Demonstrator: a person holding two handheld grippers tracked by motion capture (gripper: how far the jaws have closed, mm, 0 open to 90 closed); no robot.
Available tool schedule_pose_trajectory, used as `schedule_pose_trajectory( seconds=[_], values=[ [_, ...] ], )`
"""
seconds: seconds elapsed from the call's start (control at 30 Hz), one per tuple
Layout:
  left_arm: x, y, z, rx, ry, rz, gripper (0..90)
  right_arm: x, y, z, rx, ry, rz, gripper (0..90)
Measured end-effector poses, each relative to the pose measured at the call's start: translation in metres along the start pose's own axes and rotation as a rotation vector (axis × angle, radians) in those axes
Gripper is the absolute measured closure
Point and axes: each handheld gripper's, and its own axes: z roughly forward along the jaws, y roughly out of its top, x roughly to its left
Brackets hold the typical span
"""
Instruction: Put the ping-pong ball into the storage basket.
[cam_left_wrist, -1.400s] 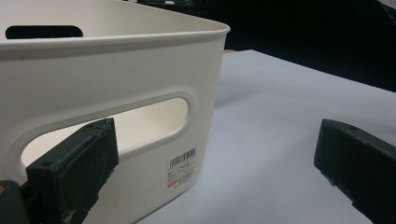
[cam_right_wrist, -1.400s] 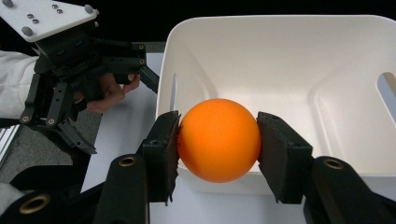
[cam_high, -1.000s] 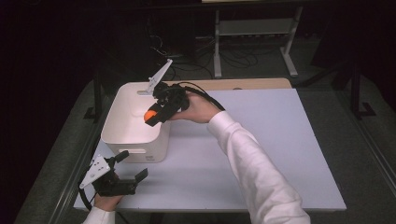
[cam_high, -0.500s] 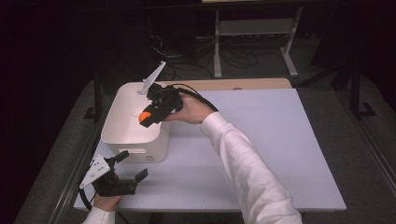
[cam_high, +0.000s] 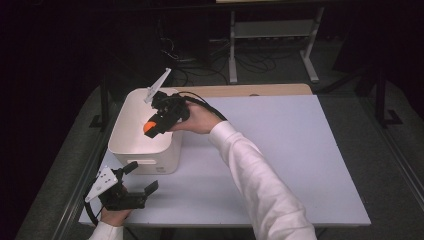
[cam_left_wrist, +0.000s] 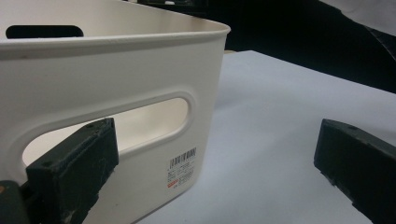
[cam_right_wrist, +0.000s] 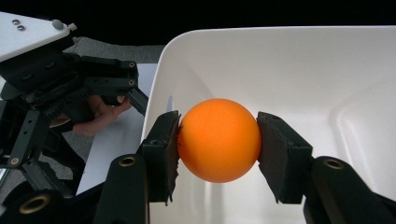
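Orange ball (cam_right_wrist: 219, 140) being carried into the white bin (cam_high: 131, 145); drop pending.

The right gripper (cam_high: 156, 120) is hanging over the bin's open top, its jaws pinching the ball on both sides; the ball is sitting above the bin's floor, not yet let go, so the pickup and carry look finished and only the release is left. The left gripper (cam_high: 134, 182) is waiting on the desk (cam_high: 300, 150) just in front of the bin, jaws spread, gripping nothing. The left gripper view is adding the bin's handle slot and barcode sticker (cam_left_wrist: 182, 167); the right gripper view is confirming both pads touching the ball and the bin's bare inside.
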Motion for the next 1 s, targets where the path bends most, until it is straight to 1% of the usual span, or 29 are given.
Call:
schedule_pose_trajectory(
  seconds=[0.03,0.1,0.13,0.17,0.2,0.23,0.27,0.3,0.33,0.47,0.5,0.57,0.6,0.63,0.67,0.73,0.87,0.93,1.0],
  values=[
    [0.000,0.000,0.000,-0.001,0.000,-0.001,0.0,-0.001,0.000,0.002,-0.001,0.001,-0.009,49.2],
    [0.000,0.000,0.000,-0.001,0.000,0.000,0.0,0.000,0.001,0.004,0.006,0.008,0.006,49.2],
    [0.000,0.000,0.000,0.000,-0.001,-0.001,0.0,-0.001,0.001,0.006,0.004,0.007,-0.007,49.2],
    [0.000,0.000,0.001,-0.008,-0.002,-0.009,0.0,0.000,0.002,0.007,0.010,0.007,0.003,49.2],
    [0.000,0.000,0.000,0.001,-0.001,0.002,0.0,0.000,0.002,0.009,0.013,0.009,0.001,49.2],
    [-0.001,0.000,0.001,-0.013,-0.004,-0.014,0.0,-0.001,0.001,0.010,0.016,0.011,-0.009,49.2],
    [-0.001,0.000,0.001,-0.010,-0.004,-0.011,0.0,-0.001,0.001,0.012,0.025,0.016,0.003,49.2],
    [0.000,0.000,0.001,-0.008,-0.004,-0.009,0.0,-0.001,0.001,0.013,0.029,0.014,0.004,49.2],
    [0.000,0.000,0.001,-0.008,-0.003,-0.009,0.0,-0.002,0.001,0.016,0.025,0.014,-0.006,49.2],
    [0.000,0.000,0.001,-0.006,-0.004,-0.007,0.0,-0.004,0.001,0.020,0.038,0.013,-0.001,49.2],
    [0.000,0.000,0.001,-0.006,-0.004,-0.007,0.0,-0.004,0.001,0.021,0.040,0.013,0.010,49.2],
    [0.000,0.000,0.001,-0.006,-0.003,-0.007,0.0,-0.005,0.002,0.023,0.046,0.003,-0.006,49.0],
    [0.000,0.000,0.001,-0.008,-0.003,-0.008,0.0,-0.006,0.002,0.024,0.049,0.001,-0.002,48.5],
    [0.000,0.000,0.001,-0.008,-0.003,-0.008,0.0,-0.007,0.002,0.024,0.048,-0.001,0.004,45.1],
    [0.000,0.000,0.001,-0.007,-0.003,-0.008,0.0,-0.007,0.002,0.024,0.041,-0.005,0.024,40.8],
    [0.000,0.000,0.001,-0.007,-0.004,-0.008,0.0,-0.009,0.002,0.022,0.037,0.001,0.052,35.9],
    [0.000,0.000,0.001,-0.006,-0.003,-0.009,0.0,-0.012,0.000,0.017,0.031,-0.003,0.067,22.1],
    [-0.001,0.000,0.001,-0.006,-0.004,-0.009,0.0,-0.012,-0.001,0.014,0.040,-0.012,0.094,12.2],
    [-0.001,0.000,0.001,-0.007,-0.004,-0.010,0.0,-0.013,-0.002,0.010,0.029,-0.015,0.096,10.7]
  ],
)
